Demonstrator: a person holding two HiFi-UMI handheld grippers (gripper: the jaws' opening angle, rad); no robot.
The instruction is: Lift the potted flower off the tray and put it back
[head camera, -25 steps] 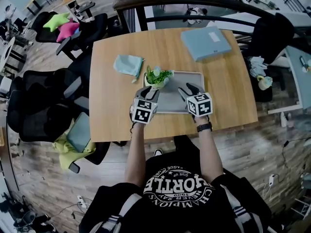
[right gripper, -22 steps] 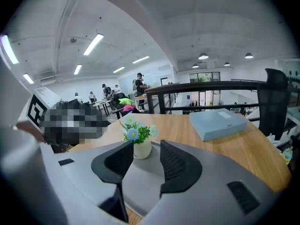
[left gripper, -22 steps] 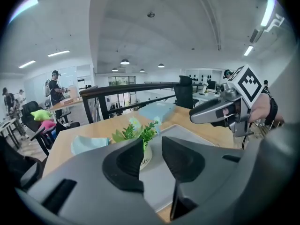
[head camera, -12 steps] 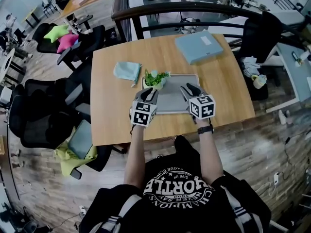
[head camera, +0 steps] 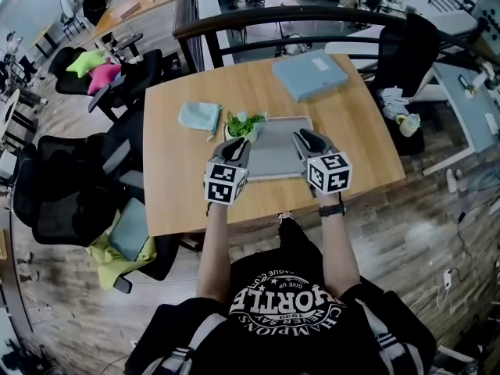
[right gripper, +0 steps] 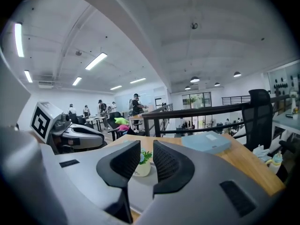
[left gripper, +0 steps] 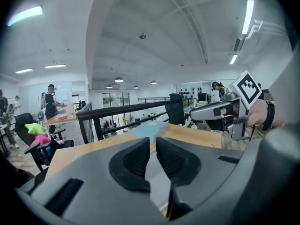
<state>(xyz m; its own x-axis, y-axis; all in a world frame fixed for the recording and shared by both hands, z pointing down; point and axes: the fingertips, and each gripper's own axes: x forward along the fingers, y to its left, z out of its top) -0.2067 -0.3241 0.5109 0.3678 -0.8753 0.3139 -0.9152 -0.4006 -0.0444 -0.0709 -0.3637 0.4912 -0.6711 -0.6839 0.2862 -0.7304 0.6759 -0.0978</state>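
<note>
Tabletop (head camera: 351,123): light brown wood, with a dark railing (head camera: 312,12) behind its far edge and black chairs (head camera: 74,182) on its left side.
Tray (head camera: 275,153): grey and flat, it lay in the middle of the tabletop, near the person.
Potted flower (head camera: 241,126): a small white pot with green leaves, it stood upright on the tray, in the far left corner.
Cloth (head camera: 198,117): pale blue, it lay on the wood just beside the tray's left end, close to the potted flower.
Folder (head camera: 310,75): pale blue and flat, it lay at the far right of the tabletop, apart from the tray.
Left gripper (head camera: 241,145): it hung over the left end of the tray, near the potted flower.
Left fingers (left gripper: 136,159): they had just been closing and were almost together, with only a thin slit between them and nothing in it.
Right gripper (head camera: 307,137): it hung over the right end of the tray.
Right fingers (right gripper: 172,165): they had just been closing too, with a small gap left and nothing held; the potted flower showed far off through the gap.
Cushions (head camera: 104,76): one green and one pink, they sat on a chair far to the left.
</note>
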